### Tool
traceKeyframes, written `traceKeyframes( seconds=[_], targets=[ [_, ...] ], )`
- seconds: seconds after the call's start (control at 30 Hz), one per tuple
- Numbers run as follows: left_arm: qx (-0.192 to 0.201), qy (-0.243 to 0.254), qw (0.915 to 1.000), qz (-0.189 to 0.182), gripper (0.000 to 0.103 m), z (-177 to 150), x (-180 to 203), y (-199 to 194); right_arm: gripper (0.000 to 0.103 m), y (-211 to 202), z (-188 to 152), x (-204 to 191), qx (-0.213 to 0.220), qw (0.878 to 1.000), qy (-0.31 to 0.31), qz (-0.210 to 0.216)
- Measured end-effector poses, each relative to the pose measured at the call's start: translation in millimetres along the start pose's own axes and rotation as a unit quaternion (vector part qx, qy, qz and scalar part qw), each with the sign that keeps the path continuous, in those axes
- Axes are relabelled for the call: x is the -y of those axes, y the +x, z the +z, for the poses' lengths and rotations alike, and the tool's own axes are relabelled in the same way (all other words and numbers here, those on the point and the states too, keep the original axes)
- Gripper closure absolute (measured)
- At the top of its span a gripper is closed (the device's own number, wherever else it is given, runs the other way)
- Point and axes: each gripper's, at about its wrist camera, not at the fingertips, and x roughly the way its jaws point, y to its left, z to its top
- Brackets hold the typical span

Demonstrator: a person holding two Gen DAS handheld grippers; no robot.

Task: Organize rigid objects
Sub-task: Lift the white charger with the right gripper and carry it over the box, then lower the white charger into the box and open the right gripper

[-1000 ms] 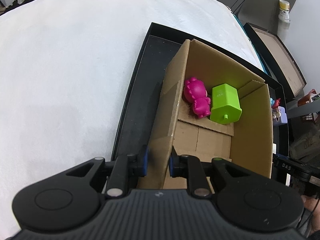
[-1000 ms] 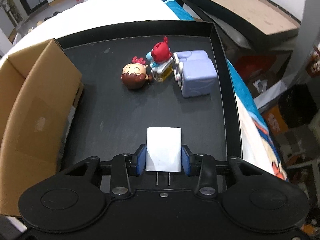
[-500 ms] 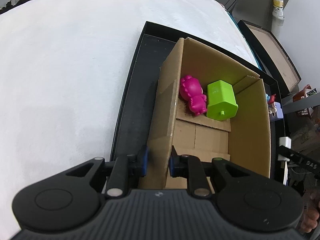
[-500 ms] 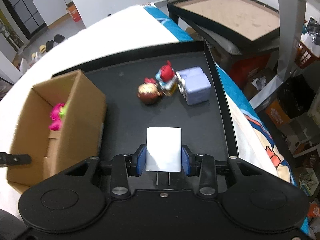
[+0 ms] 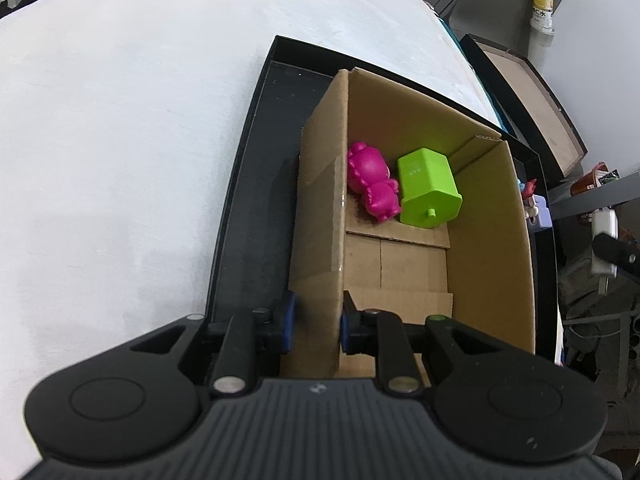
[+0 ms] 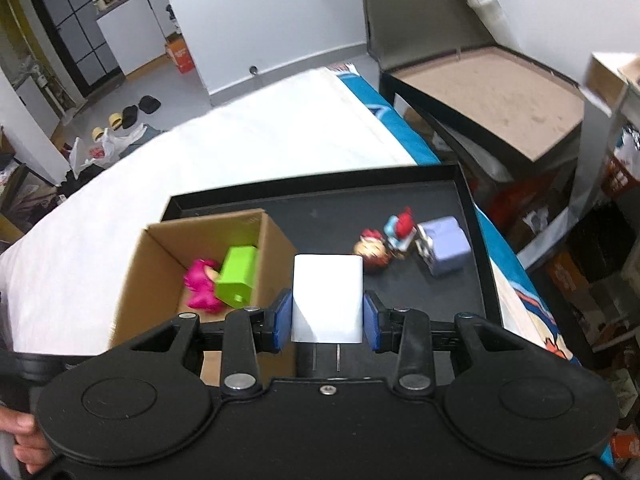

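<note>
Two grippers angled steeply down. Left gripper [image 5: 316, 322] at lower centre, pinching the cardboard box [image 5: 320, 216] wall. Inside: one pink figure [image 5: 372, 182], one green block [image 5: 428, 188]. Right gripper [image 6: 327, 320] clamped on one white charger [image 6: 327, 296], raised over the black tray [image 6: 440, 292]; three toys at centre right [image 6: 404, 240].

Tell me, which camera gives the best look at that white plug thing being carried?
The right wrist view: the white charger fills the middle, clamped between the right gripper's blue fingers, prongs visible. The left wrist view catches it only small at the right edge, beyond the cardboard box.
</note>
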Motion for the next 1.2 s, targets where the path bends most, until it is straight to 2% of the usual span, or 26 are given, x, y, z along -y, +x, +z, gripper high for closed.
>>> traceKeyframes(
  seconds=[0.37, 0.73, 1.2],
  targets=[
    [-0.005, -0.005, 0.9997, -0.024, 0.081, -2.7, -9.9, -2.9, 0.067, 1.2, 8.2, -45.7, 0.002, 1.0, -0.024, 0.012],
    [-0.006, -0.012, 0.9989, -0.046, 0.08, -4.0, -17.9, -3.4, 0.067, 21.1, 3.6, -85.4, -0.019, 0.998, -0.045, 0.026],
    [-0.008, -0.028, 0.9973, -0.067, 0.08, -6.2, -28.0, -3.3, 0.066, 56.2, -2.8, -112.3, -0.055, 0.996, -0.045, 0.046]
  ],
)
